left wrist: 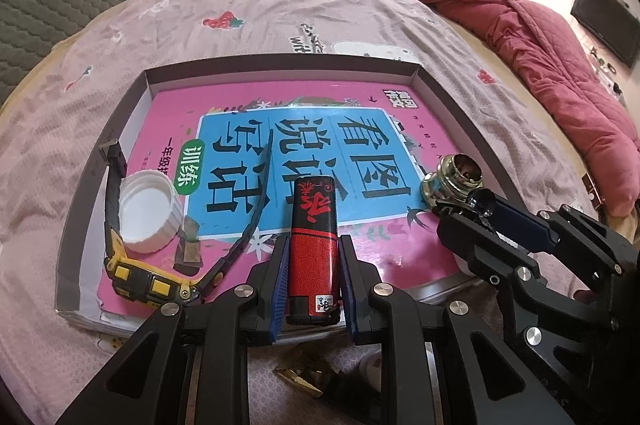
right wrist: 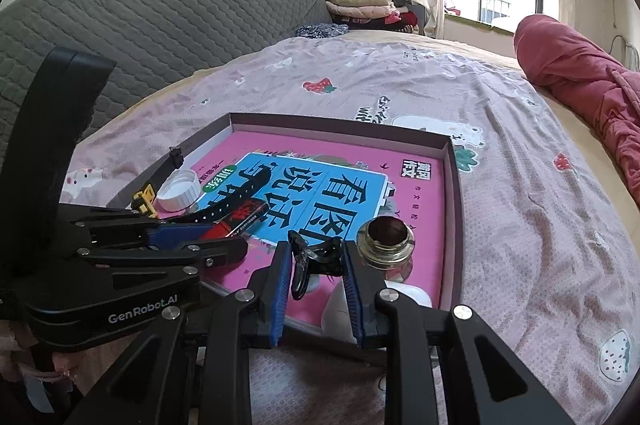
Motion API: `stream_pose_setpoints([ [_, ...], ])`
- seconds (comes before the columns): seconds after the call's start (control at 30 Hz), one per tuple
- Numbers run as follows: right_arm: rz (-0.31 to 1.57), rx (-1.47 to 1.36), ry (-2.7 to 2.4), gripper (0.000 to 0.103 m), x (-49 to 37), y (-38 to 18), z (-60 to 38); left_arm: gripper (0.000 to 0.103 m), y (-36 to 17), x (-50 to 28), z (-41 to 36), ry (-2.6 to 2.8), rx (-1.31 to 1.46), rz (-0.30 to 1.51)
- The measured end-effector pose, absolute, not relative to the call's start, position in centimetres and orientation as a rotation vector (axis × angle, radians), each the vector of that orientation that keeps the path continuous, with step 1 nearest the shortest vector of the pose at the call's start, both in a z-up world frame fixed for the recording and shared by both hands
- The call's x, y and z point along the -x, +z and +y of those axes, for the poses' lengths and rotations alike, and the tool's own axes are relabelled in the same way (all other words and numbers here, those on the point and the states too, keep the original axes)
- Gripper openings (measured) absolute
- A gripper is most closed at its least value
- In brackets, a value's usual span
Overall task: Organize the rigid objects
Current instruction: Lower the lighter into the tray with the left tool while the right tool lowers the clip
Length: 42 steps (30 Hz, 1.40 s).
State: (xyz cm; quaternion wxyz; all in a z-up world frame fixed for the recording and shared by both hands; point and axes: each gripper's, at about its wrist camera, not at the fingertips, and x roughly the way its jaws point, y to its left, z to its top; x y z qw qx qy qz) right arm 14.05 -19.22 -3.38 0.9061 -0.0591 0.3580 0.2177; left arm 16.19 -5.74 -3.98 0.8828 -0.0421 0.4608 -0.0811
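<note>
Left view only: left claw point(left wrist: 313, 261) clamps lighter point(left wrist: 312, 249); right view: hair clip point(right wrist: 316, 261).

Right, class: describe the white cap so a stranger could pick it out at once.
Find the shallow box on the pink bedsheet. In its left corner, inside the loop of the yellow-and-black watch, sits the white cap. It alone is white, round and ribbed, lying open side up.
</note>
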Motion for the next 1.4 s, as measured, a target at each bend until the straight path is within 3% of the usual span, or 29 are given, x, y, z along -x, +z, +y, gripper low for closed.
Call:
stream_pose_setpoints([
  [1.4, 0.801, 0.168, 0.471, 0.026, -15.1, -4.9, -17.7, 0.023, -4.2, -16.3, -4.5, -0.133, 0.088, 0.962],
])
